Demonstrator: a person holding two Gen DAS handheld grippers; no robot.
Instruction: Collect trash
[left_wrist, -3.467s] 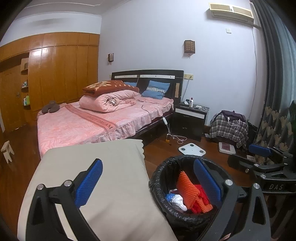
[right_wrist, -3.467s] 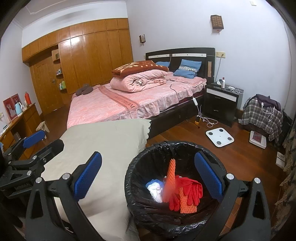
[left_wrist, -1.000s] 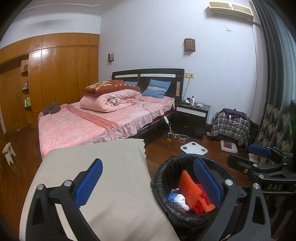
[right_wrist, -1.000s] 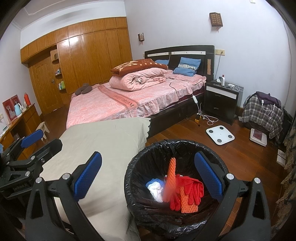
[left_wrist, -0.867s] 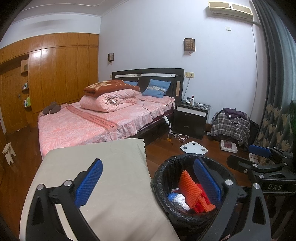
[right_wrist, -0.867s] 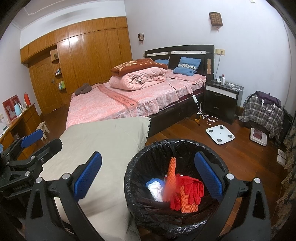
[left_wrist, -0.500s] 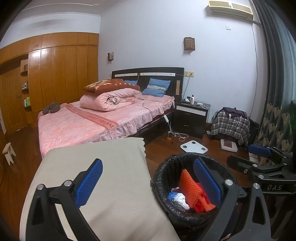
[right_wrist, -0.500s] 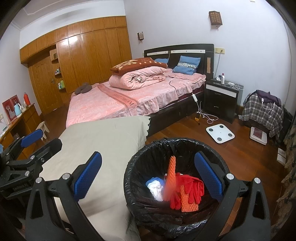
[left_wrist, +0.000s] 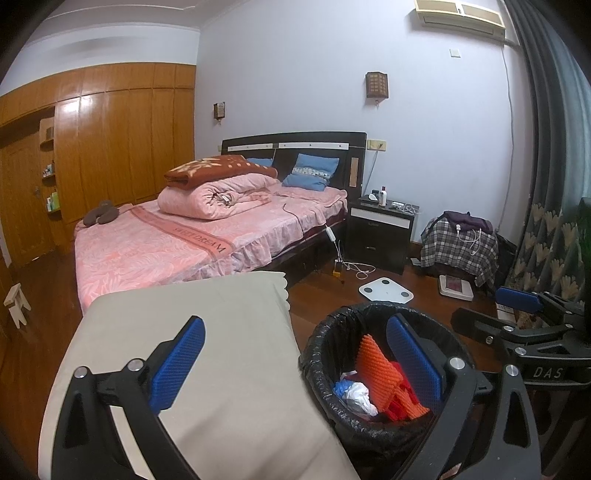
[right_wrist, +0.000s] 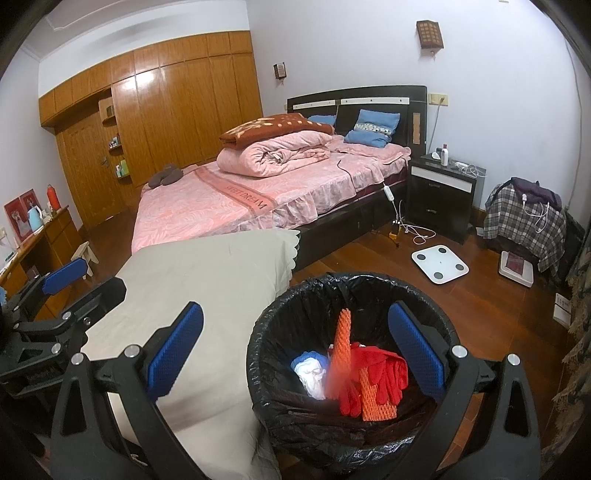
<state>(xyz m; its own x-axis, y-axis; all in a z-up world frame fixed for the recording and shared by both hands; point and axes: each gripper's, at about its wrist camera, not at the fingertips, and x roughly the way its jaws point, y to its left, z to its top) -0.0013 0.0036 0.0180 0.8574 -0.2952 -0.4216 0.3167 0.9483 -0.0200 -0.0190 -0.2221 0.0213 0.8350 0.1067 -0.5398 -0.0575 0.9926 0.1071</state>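
A round bin with a black liner (left_wrist: 317, 354) (right_wrist: 291, 295) stands on the wooden floor beside a beige cushion. Inside it lie orange foam netting (left_wrist: 376, 365) (right_wrist: 341, 339), red gloves (right_wrist: 380, 373) and a crumpled white and blue wad (left_wrist: 354, 391) (right_wrist: 310, 373). My left gripper (left_wrist: 295, 354) hangs open over the cushion edge and the bin, with nothing between its blue pads. My right gripper (right_wrist: 295, 343) is open too, above the bin's near rim and empty. Each gripper shows at the edge of the other's view.
A beige cushion (left_wrist: 207, 332) (right_wrist: 207, 280) fills the near left. Behind it is a pink bed (right_wrist: 258, 195) with folded quilts, a dark nightstand (right_wrist: 439, 192), a white scale (right_wrist: 439, 264) on the floor, and a plaid-covered pile (right_wrist: 524, 221). Curtains (left_wrist: 546, 236) hang at the right.
Both views have shifted only slightly; the bin's contents and both open grippers stay as they were.
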